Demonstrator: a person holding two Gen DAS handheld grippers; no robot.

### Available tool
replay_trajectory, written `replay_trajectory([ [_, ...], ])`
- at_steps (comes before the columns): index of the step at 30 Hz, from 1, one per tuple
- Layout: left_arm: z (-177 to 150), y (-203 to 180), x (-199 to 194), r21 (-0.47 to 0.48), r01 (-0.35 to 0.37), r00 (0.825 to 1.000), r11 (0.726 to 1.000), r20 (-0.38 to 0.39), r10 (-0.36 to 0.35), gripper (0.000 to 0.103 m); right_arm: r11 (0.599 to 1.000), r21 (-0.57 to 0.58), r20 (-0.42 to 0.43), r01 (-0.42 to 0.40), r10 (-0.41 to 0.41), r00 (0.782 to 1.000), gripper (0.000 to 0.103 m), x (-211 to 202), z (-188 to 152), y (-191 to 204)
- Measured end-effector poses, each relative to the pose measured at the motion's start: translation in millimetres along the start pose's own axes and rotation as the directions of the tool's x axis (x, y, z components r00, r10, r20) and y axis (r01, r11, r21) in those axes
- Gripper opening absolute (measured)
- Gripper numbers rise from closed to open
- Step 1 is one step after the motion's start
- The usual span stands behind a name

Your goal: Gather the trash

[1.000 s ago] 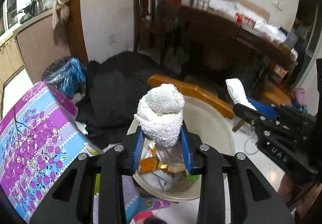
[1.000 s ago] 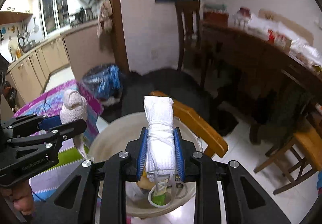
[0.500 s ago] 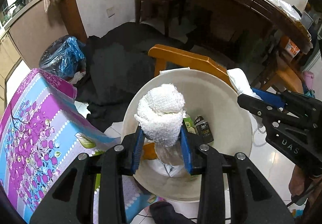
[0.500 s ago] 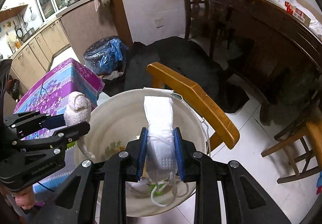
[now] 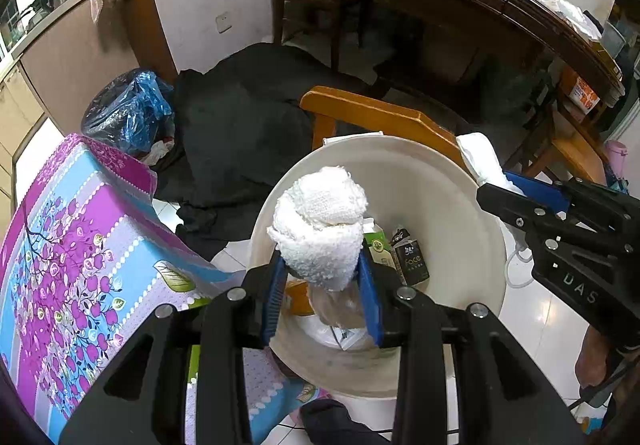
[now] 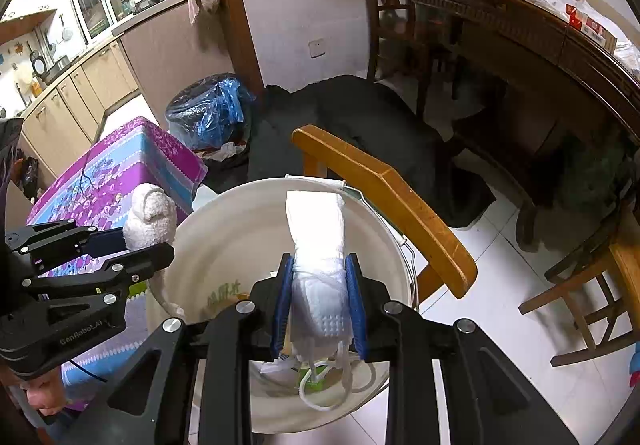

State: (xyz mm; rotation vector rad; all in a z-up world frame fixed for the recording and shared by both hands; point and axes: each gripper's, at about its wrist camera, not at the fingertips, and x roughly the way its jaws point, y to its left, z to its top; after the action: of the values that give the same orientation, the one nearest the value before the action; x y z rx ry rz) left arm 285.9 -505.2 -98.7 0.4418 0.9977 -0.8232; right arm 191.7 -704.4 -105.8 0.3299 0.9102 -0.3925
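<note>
My left hand-held gripper (image 5: 322, 291) is black with blue pads, and the rolled cloth (image 5: 320, 233) in it is plain white with a nubbly weave. My right hand-held gripper (image 6: 319, 303) has the same black frame and blue pads, and the face mask (image 6: 318, 245) in it is white with white loops. The bucket (image 6: 224, 229) below is cream inside, with a black packet (image 5: 412, 259) lettered in white and a green-and-white carton (image 5: 378, 243). The cloth on the bench (image 5: 76, 245) is purple and sky blue, printed with pink-purple blossoms, white dots and a green leaf. The chair back (image 6: 384, 197) is honey orange. The trash bag (image 6: 208, 111) is black with blue plastic over it.
</note>
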Motion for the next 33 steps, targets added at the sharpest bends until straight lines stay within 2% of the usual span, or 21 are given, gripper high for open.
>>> replay_trajectory([
  [5, 0.3, -1.1, 0.1, 0.0, -0.011, 1.0, 1.0, 0.002, 0.011, 0.035, 1.0, -0.005, 0.0, -0.008, 0.008, 1.0, 0.028, -0.2, -0.5, 0.9],
  [9, 0.6, 1.9, 1.3, -0.013, -0.021, 1.0, 1.0, 0.007, 0.021, 0.052, 1.0, 0.01, 0.014, -0.006, 0.005, 1.0, 0.04, -1.2, -1.7, -2.8],
  [10, 0.8, 3.3, 2.1, -0.016, -0.024, 1.0, 1.0, 0.007, 0.024, 0.053, 1.0, 0.012, 0.018, -0.004, 0.004, 1.0, 0.041, -1.8, -2.1, -3.7],
  [22, -7.1, 7.5, -1.9, -0.027, -0.049, 0.999, 0.998, 0.02, 0.05, 0.055, 1.0, 0.006, 0.067, -0.006, 0.005, 0.998, 0.044, -17.9, -9.0, -2.7],
  [29, -17.4, 10.1, -20.6, -0.028, -0.073, 0.995, 0.997, 0.068, 0.075, 0.058, 1.0, -0.019, 0.162, 0.021, -0.018, 0.987, 0.059, -48.9, -16.9, 14.1],
  [31, -24.4, 10.6, -31.7, -0.026, -0.079, 0.991, 0.997, 0.103, 0.081, 0.062, 0.999, -0.017, 0.226, 0.032, -0.027, 0.974, 0.067, -65.5, -24.2, 22.2],
  [33, -36.5, 12.8, -47.5, -0.032, -0.086, 0.983, 0.996, 0.162, 0.091, 0.075, 0.999, -0.017, 0.291, 0.043, -0.037, 0.956, 0.082, -82.9, -34.6, 31.1],
])
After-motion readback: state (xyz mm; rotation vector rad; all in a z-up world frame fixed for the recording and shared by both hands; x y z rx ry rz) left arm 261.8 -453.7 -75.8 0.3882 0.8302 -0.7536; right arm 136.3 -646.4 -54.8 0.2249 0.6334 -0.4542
